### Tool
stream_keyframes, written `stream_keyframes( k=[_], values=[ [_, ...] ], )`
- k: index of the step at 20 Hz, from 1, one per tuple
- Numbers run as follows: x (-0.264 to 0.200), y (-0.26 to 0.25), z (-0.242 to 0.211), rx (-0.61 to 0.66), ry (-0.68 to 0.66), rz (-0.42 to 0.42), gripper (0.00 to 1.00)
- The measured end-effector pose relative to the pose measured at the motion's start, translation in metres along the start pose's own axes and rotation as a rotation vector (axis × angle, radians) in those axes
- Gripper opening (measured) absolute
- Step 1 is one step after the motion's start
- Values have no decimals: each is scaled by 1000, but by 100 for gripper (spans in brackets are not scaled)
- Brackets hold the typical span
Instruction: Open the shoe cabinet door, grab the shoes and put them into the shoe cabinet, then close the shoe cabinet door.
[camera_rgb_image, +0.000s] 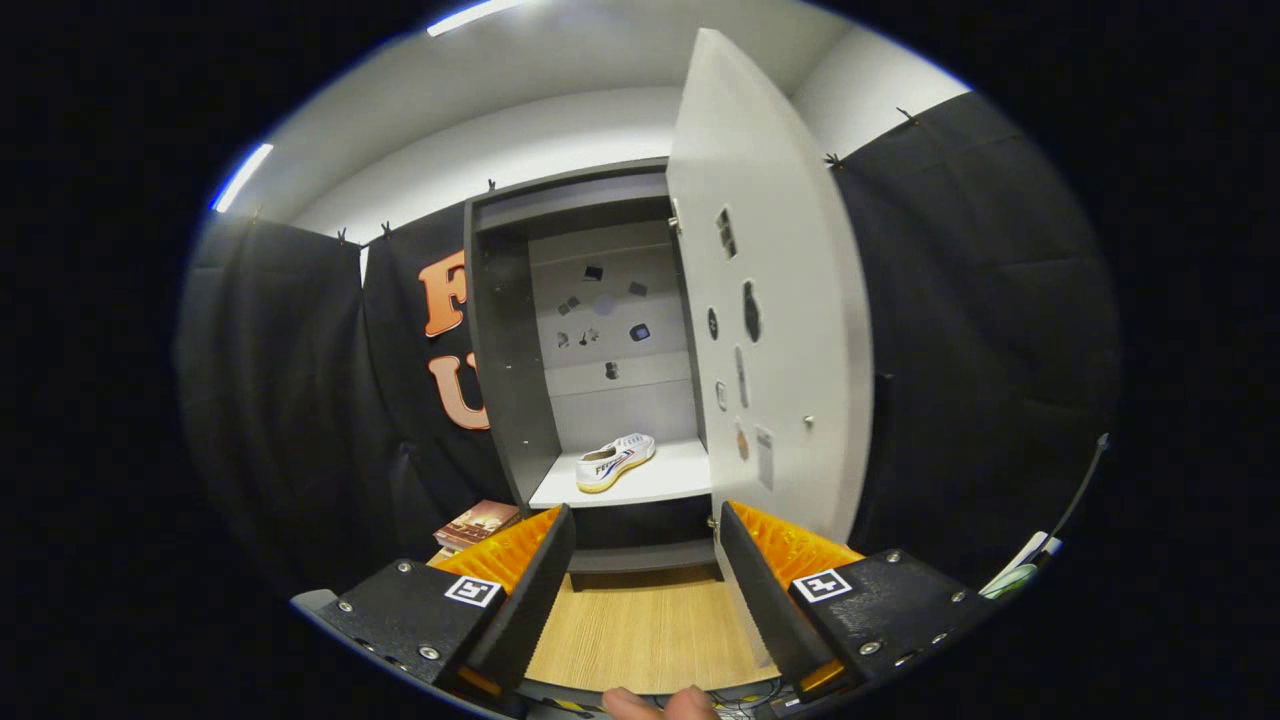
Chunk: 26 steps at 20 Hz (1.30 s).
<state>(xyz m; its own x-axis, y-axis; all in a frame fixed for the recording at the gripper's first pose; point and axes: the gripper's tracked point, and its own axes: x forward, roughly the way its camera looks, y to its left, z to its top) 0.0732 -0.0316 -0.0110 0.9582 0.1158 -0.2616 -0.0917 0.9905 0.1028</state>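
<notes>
Your gripper (645, 530) is hanging open and empty; the shoe (614, 461) is sitting near the shelf (660, 480) edge, so swinging the door (775, 300) risks clipping it.

Tabletop (640, 630) between the tongs (645, 560): light wood grain, matt, smooth. Tongs spread apart, gripping nothing; inner pads ribbed, housings matt with shiny metal screws. Shoe cabinet (505, 360) beyond the tongs: matt board, smooth. Its door (790, 330), open, above the right finger: pale, smooth, matt, with a small metal knob. Shelf (660, 480): smooth, white, slight sheen. Shoe (615, 461) on the shelf: cloth-like upper, rubbery sole. Booth wall (300, 400) at the sides: matt, creased cloth.
</notes>
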Motion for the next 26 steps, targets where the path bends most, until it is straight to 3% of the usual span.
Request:
stream_keyframes(
  k=[11,17,26],
  values=[
    [-3,-144,28,47,-51,-43,92],
    [26,-142,18,42,-17,26,94],
    [31,-114,12,5,-7,12,91]
  ],
)
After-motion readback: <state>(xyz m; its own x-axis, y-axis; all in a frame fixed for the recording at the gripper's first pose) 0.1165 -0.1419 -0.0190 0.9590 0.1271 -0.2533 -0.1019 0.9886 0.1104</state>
